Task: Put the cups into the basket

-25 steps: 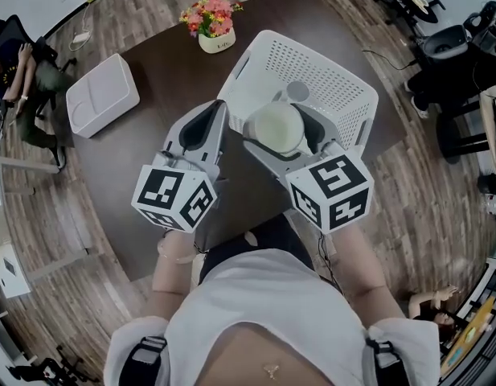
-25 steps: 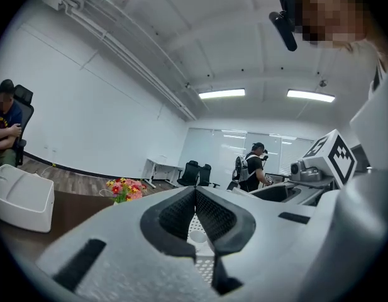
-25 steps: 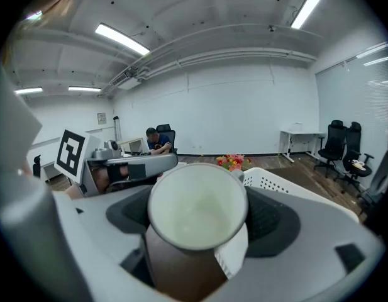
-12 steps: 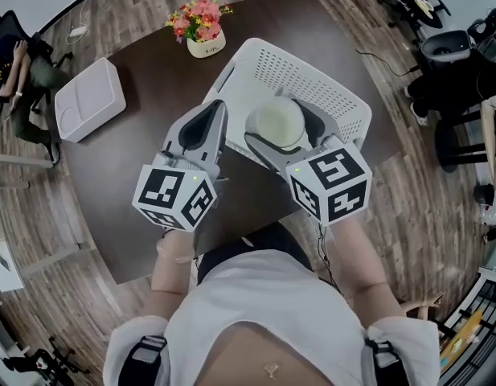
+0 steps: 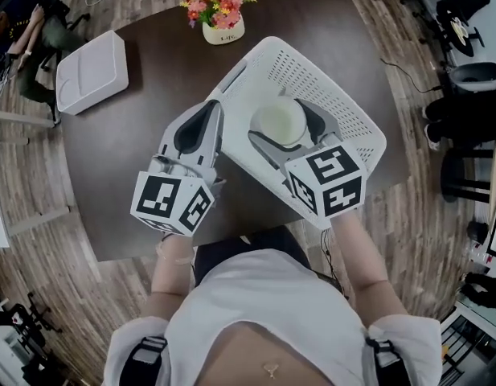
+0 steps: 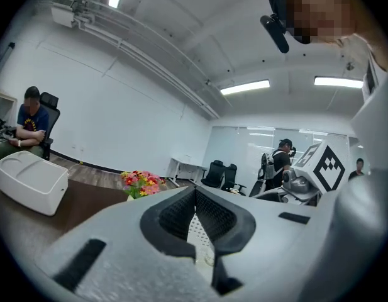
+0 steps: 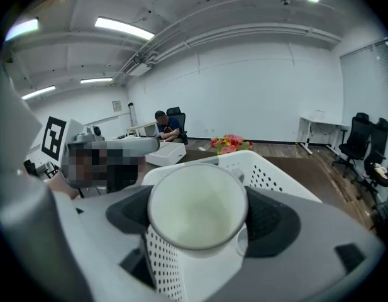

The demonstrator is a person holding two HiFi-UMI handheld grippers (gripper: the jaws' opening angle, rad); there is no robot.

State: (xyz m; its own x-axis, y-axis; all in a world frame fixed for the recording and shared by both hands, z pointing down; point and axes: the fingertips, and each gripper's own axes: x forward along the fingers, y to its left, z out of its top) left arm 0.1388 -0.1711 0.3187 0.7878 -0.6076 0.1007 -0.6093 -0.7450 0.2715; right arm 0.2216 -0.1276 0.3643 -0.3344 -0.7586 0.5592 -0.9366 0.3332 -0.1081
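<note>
Right gripper [image 5: 284,125]: jaws were clamped on a white cup [image 5: 276,121], held above the white perforated basket [image 5: 344,107] lying beneath them. Left gripper [image 5: 209,112]: jaws were together, nothing between; basket just right of it.

White cup [image 7: 197,207] between jaws, over basket [image 7: 277,172]

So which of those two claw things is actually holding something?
The right gripper: its jaws are shut on a white cup above the white basket. The left gripper has its jaws together with nothing between them.
</note>
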